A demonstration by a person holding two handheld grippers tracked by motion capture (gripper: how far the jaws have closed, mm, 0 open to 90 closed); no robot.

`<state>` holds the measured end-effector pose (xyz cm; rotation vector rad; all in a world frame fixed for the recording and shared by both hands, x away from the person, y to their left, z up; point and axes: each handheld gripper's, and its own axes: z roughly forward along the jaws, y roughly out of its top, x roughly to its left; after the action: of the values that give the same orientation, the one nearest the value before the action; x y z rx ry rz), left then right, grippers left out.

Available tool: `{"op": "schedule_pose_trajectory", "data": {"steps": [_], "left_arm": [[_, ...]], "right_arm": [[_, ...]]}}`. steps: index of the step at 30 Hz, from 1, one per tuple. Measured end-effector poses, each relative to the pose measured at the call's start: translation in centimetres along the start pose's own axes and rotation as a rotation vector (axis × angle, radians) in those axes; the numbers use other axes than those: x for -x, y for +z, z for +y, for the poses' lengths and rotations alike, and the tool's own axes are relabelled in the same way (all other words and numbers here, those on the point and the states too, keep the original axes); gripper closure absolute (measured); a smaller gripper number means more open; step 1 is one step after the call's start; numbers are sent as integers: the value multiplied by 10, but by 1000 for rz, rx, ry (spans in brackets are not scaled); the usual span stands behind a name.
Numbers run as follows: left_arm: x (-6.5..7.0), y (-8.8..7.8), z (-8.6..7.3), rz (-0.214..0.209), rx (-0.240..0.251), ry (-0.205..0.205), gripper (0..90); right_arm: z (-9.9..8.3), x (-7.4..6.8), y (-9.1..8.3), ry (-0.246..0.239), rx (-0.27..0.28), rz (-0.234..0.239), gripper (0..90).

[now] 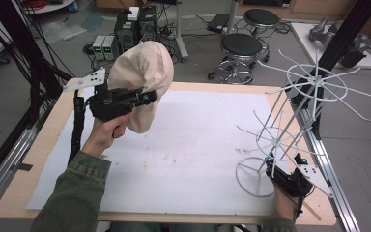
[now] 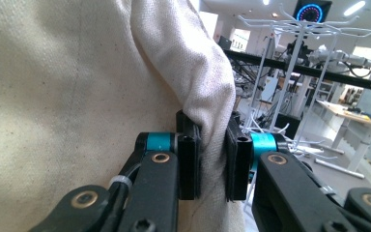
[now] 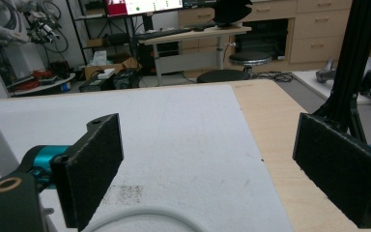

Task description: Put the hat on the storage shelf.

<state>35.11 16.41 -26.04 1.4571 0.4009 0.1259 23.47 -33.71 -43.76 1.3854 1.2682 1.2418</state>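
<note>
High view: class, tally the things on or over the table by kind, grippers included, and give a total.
Beige cloth caps: 1, the cap
White wire racks: 1, the rack
Grippers: 2, left gripper, right gripper
Total: 4

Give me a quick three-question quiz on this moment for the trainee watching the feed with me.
1. True or false: the left gripper has its jaws shut on a fold of the beige cloth cap.
2. Which stands nearest the right gripper: A) a stack of plates, B) the ring base of the white wire rack, C) a cardboard box?
3. How do the right gripper's jaws stand in the right gripper view, and what lies between them?

Key
1. True: the pads pinch the fabric and the cap hangs above the white mat.
2. B.
3. Wide apart, holding nothing; the mat and a curve of white wire lie between them.
</note>
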Motion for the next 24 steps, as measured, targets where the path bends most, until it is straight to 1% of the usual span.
{"op": "schedule_pose_trajectory", "data": {"steps": [2, 3, 4, 6, 8, 9, 10, 11, 12, 13, 14, 15, 17, 18, 19, 22, 23, 24], "left_arm": [[2, 1, 3, -6, -2, 9, 792], [5, 2, 6, -14, 7, 13, 791], [5, 2, 6, -14, 7, 13, 791], [10, 3, 13, -33, 24, 16, 791], [12, 3, 16, -38, 25, 21, 791], [14, 4, 18, -48, 28, 19, 791], [18, 6, 24, -66, 27, 31, 789], [18, 6, 24, -66, 27, 31, 788], [23, 8, 29, -77, 27, 46, 786], [23, 8, 29, -77, 27, 46, 785], [26, 9, 32, -84, 25, 53, 784], [31, 13, 38, -96, 24, 67, 784], [34, 14, 41, -101, 22, 74, 784], [38, 18, 47, -117, 25, 83, 784], [38, 18, 47, -117, 25, 83, 784], [46, 27, 57, -152, 30, 92, 784], [46, 27, 57, -152, 30, 92, 784], [50, 34, 62, -157, 36, 103, 782]], "right_arm": [[0, 0, 0, -1, -1, 0, 94], [0, 0, 0, -4, -5, -1, 94], [0, 0, 0, -4, -6, -3, 94], [0, 0, 0, -6, -6, -2, 94], [0, 0, 0, -8, -6, -2, 94], [0, 0, 0, -8, -6, -2, 94], [0, 0, 0, -7, -6, -3, 94], [0, 0, 0, -7, -3, -2, 94], [0, 0, 0, -8, -6, -2, 94], [0, 0, 0, -8, -6, -2, 94], [0, -1, 1, 9, -1, -1, 94], [0, 0, 1, -9, -7, -4, 94], [-1, 0, 1, -4, -8, -4, 94], [-1, 0, 1, -5, -8, -4, 94], [-1, 0, 1, -5, -8, -4, 94], [-1, 0, 1, -4, -8, -4, 94], [-1, 0, 1, -5, -8, -3, 94], [-1, 0, 1, -5, -9, -3, 94]]}}
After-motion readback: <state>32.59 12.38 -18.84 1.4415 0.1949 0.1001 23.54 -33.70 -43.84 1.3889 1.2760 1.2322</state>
